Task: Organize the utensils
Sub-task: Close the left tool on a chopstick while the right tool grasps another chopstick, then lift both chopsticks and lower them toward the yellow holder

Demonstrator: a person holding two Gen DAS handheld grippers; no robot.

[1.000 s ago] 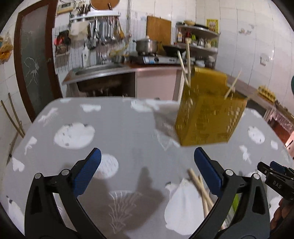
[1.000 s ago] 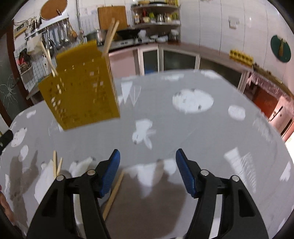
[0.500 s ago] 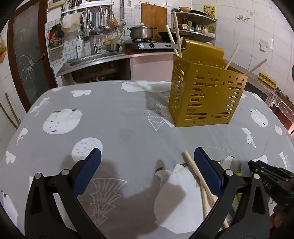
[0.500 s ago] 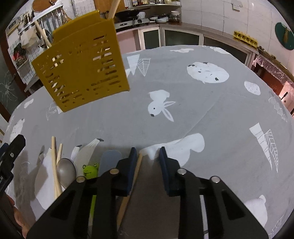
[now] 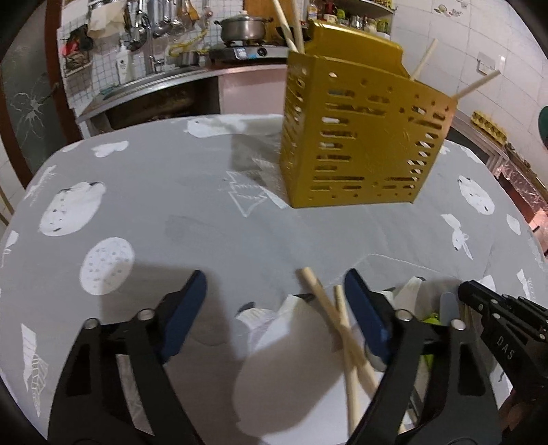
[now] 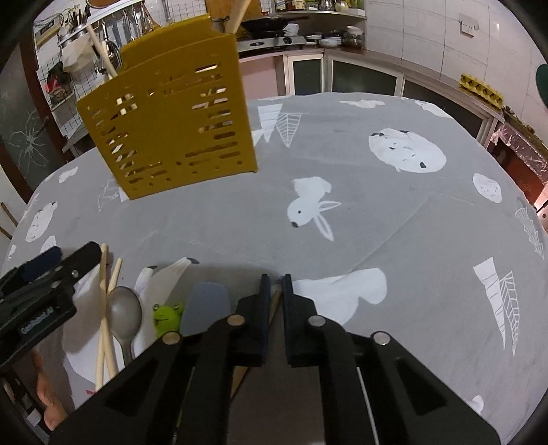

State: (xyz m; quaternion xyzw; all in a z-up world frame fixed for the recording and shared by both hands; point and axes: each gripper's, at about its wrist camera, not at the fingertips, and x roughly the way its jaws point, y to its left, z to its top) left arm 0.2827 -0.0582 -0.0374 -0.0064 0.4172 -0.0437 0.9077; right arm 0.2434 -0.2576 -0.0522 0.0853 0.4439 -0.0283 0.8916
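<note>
Right gripper (image 6: 274, 279) is clenched on a wooden chopstick (image 6: 272, 309) lying on the table; the stick's tip shows in the narrow slot between the pads, rest hidden under the jaws. Left gripper (image 5: 275, 294) has jaws apart but closing, w/ two crossed chopsticks (image 5: 337, 328) lying on the cloth btwn the blue pads, nearer the right-hand pad; pads not pressing on them yet.

Loose utensils sit in a row near the front table edge: the crossed chopsticks, a grey metal spoon (image 6: 125, 313) just beside them, a green frog-topped piece (image 6: 166, 316), then a pale grey spatula blade (image 6: 205, 304) touching the right gripper's left finger. Can't tell what the frog piece's lower end is.

Yellow slotted utensil holder (image 5: 359, 137) stands upright farther back on the table, well apart from the loose pieces, w/ several chopsticks (image 5: 289, 20) already sticking out the top, leaning diff ways.

Table wears a grey tablecloth (image 6: 394, 212) w/ white rabbit, tree & blob prints. Kitchen counter behind w/ a pot (image 5: 243, 29) on a stove.
</note>
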